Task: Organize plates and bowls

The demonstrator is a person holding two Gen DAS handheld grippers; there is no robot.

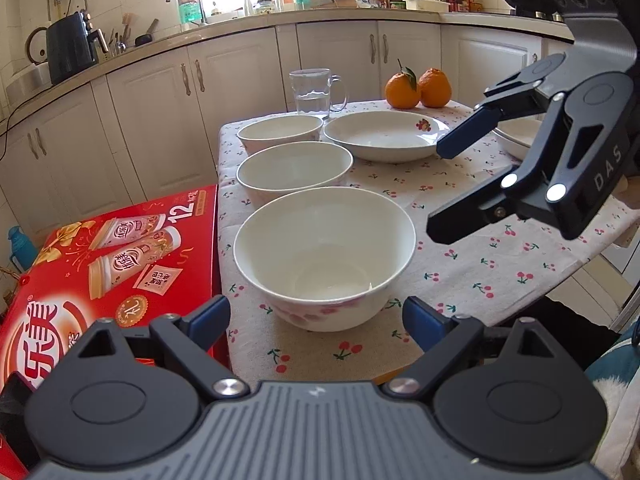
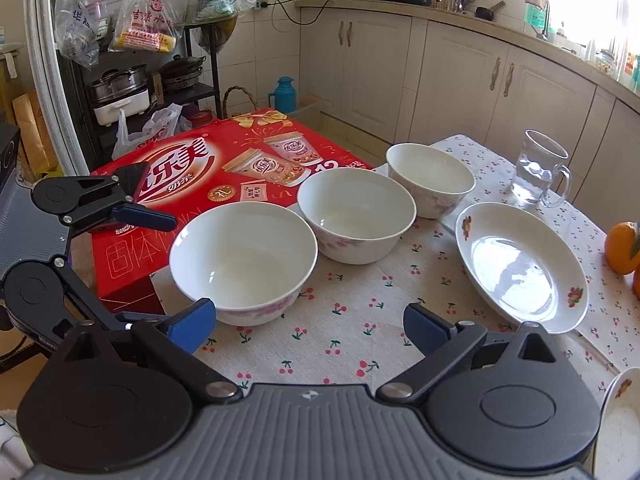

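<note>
Three white bowls with pink flowers stand in a row along the table's left edge: a near bowl (image 1: 324, 256) (image 2: 244, 256), a middle bowl (image 1: 294, 168) (image 2: 356, 212) and a far bowl (image 1: 280, 130) (image 2: 430, 180). A shallow white plate (image 1: 384, 136) (image 2: 520, 268) lies to their right. A second plate (image 1: 516, 136) (image 2: 620, 420) is partly hidden. My left gripper (image 1: 316, 320) (image 2: 156, 270) is open just short of the near bowl, holding nothing. My right gripper (image 1: 440, 190) (image 2: 308, 320) hovers open and empty over the tablecloth, between the near bowl and the plate.
A red gift box (image 1: 120, 264) (image 2: 200, 160) butts against the table's left side. A glass mug of water (image 1: 314, 94) (image 2: 538, 172) and two oranges (image 1: 418, 88) (image 2: 622, 248) stand at the far end. Kitchen cabinets (image 1: 160, 112) run behind.
</note>
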